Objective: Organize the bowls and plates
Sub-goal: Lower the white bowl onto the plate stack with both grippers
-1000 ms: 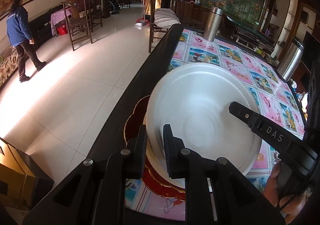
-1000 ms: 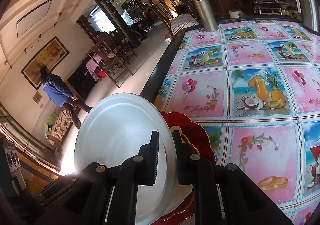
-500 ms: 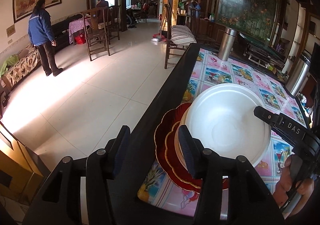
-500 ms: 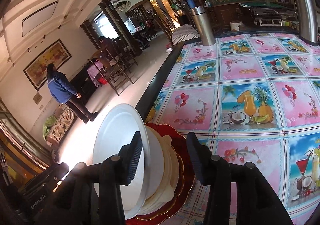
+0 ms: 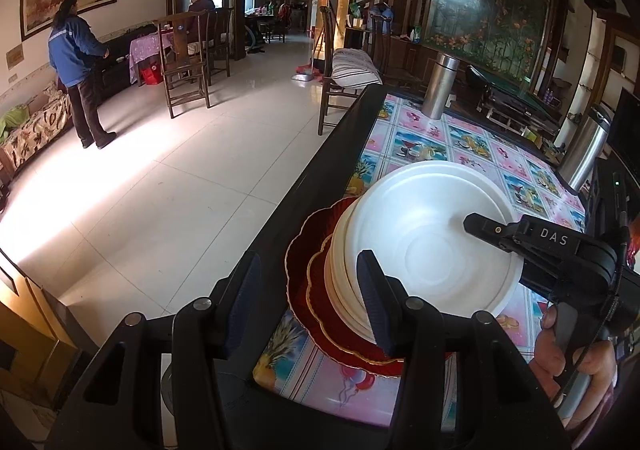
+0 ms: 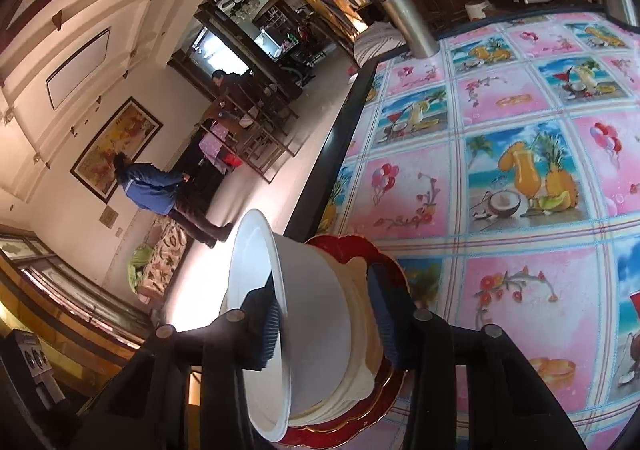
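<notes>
I see a smooth white bowl [image 5: 432, 246] sitting on top of a stack: cream plates under it, then two glossy red plates [image 5: 308, 270] with scalloped, gold-edged rims. The stack sits at the near left edge of the table [image 5: 460, 137], which has a black rim and a shiny pink cloth printed with fruit drinks and balloons.

My left gripper [image 5: 306, 304] stands open with nothing between its ribbed blue pads; its right finger overlaps the near side of the stack, and I cannot tell whether it touches.

My right gripper [image 6: 326, 324] reaches in from the right. Its fingers [image 6: 268, 326] straddle the bowl's wall, one inside the rim and one outside by the plates; they have just been closing, but I cannot tell whether they press on it yet.

A steel flask [image 5: 440, 85] stands upright far across the table.
</notes>
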{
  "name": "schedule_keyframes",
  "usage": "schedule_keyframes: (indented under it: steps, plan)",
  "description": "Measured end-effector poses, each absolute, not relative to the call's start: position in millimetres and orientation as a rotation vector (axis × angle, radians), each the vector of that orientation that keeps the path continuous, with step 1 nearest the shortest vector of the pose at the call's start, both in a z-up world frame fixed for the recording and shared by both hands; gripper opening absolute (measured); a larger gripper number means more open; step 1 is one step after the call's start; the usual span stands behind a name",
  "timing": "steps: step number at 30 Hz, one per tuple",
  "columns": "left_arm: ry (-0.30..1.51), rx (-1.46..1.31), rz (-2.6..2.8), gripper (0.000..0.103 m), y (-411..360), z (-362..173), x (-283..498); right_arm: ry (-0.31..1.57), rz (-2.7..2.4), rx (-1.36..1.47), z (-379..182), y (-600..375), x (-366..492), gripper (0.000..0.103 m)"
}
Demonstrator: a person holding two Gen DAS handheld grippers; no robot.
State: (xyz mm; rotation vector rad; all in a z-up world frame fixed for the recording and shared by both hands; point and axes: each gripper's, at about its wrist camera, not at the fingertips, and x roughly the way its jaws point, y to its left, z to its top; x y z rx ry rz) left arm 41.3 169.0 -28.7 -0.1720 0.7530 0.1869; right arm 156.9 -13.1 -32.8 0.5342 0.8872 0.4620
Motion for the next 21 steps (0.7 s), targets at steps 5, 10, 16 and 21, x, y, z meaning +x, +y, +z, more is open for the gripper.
schedule_keyframes:
  steps: [5, 10, 16, 21]
  plan:
    - [0.754, -0.172, 0.182, 0.049, 169, -29, 42, 0.984, 0.508, 0.67, -52, -9, 166, 0.028]
    - [0.751, -0.181, 0.178, 0.049, 170, -28, 39, 1.01, 0.576, 0.791, -50, -13, 171, 0.024]
    - [0.771, -0.2, 0.189, 0.049, 177, -33, 39, 1.056, 0.616, 0.801, -54, 2, 178, 0.027]
    - [0.768, -0.207, 0.198, 0.049, 181, -33, 35, 0.961, 0.497, 0.488, -30, 26, 173, 0.036]
